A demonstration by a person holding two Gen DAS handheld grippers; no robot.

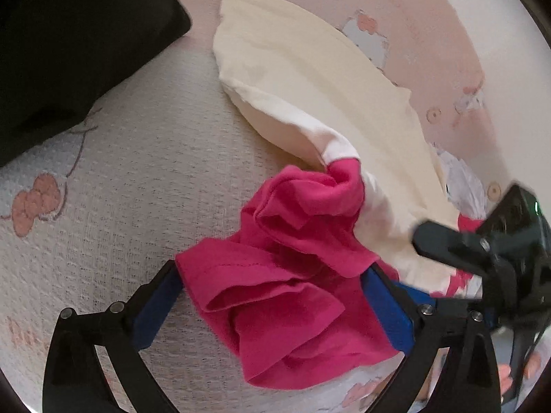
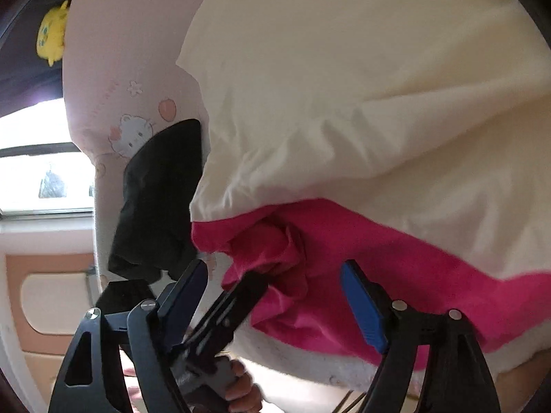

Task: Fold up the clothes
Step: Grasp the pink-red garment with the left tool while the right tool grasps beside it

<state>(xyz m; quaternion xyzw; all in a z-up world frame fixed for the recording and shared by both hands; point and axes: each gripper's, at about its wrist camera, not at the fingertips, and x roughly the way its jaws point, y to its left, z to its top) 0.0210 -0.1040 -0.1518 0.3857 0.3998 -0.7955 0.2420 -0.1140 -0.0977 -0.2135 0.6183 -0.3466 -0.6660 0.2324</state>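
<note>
Cream garment [image 1: 310, 79] w/ bunched pink part [image 1: 292, 275] spread on printed bed cover [image 1: 103, 189]. Long axis runs diagonally in left wrist view: far cream end up toward the pink-printed far side, pink end down at the near edge, right at the tools.

Left gripper [image 1: 275, 296]: jaws wide apart, pink bunch sitting between the blue pads, draped over the right one; can't tell if any cloth is actually pinched. Nearer of the two to the bunch.

Right gripper [image 2: 275, 296]: also spread open, nothing clamped; pink hem band [image 2: 396, 258] just ahead of and between its fingers, cream body beyond. Seen in left view coming in from the right edge, over the cream/pink border.

Hand [image 2: 241, 389] on left tool's grip.

Black garment [image 1: 69, 51] at far left corner, apart from cream one.

Fits either gathering the pink end for a fold or just letting go of it.
</note>
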